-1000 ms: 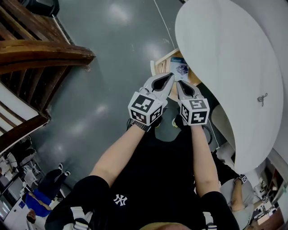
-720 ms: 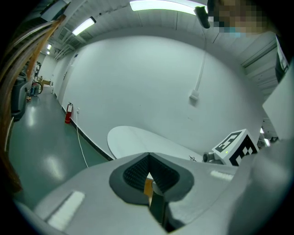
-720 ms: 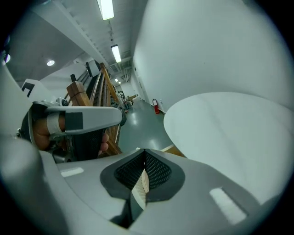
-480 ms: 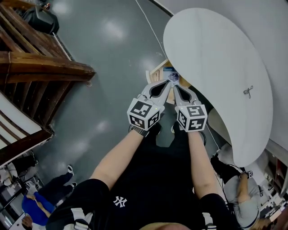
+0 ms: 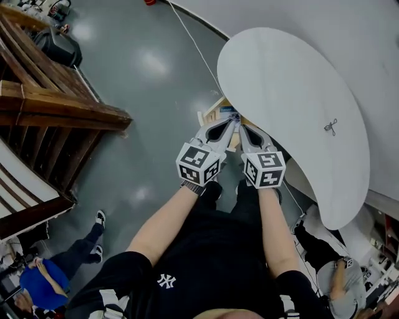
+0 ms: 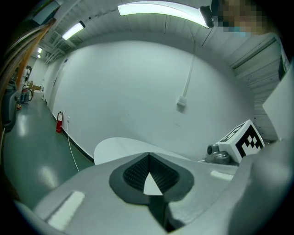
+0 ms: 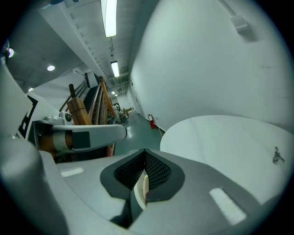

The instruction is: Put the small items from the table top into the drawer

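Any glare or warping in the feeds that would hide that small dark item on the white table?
Head view: sharp and evenly lit; soft glare patches on the floor, and the item on the table reads clearly. Left gripper view: strong fisheye bend, dark corners, the ceiling light blown out. Right gripper view: same bend; the item shows tiny near the right edge.

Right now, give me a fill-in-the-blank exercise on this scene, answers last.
The small dark metal item lies on the white oval ___. Both the left gripper and the right gripper have their jaws ___. The light wooden drawer seen past the gripper tips stands ___.
Answers: table top; shut; open.
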Demonstrator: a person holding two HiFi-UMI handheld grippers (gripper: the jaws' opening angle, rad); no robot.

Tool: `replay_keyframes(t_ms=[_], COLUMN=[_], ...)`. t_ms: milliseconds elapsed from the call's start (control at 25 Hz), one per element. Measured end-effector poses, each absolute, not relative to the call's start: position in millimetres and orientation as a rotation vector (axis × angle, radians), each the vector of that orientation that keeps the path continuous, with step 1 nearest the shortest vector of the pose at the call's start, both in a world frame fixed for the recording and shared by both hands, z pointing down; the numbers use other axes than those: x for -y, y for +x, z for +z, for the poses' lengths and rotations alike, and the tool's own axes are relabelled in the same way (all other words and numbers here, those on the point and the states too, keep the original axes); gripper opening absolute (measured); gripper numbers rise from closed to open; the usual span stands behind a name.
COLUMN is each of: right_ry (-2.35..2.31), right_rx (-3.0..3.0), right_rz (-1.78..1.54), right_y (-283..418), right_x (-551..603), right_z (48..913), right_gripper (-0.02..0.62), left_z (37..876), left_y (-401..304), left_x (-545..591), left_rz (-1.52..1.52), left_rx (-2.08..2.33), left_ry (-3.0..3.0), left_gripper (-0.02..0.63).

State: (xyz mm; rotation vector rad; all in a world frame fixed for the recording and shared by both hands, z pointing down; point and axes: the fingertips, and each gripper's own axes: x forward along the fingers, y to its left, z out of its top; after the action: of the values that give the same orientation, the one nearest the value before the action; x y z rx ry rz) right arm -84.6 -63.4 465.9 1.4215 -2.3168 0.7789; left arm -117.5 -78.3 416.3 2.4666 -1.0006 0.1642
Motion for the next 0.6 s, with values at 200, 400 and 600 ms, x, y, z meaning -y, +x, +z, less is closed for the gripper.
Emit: replay_keyframes(t_ms=[200,400,600], right_ry=[1.481,1.546,1.584], right_rx=[2.343,2.362,2.365], right_rz=[0.740,0.696,0.674], right_y=[-79.7,-73.0,-63.6], right_x=[65.5,70.5,72.2], right_z=[434.5,405.9,392.1], right_gripper=[0.025,0.023,0.023], left_z=[394.1,372.3,358.0], left_y=[-111.9,-105.1,-94.0], left_x=[76.2,79.7,81.6], left_rz=[0.144,0.126,0.108], left_rx=[0.976,0.952,0.932], left_ry=[2.497,2.536,2.564], left_gripper=[0.001,0.001,0.000])
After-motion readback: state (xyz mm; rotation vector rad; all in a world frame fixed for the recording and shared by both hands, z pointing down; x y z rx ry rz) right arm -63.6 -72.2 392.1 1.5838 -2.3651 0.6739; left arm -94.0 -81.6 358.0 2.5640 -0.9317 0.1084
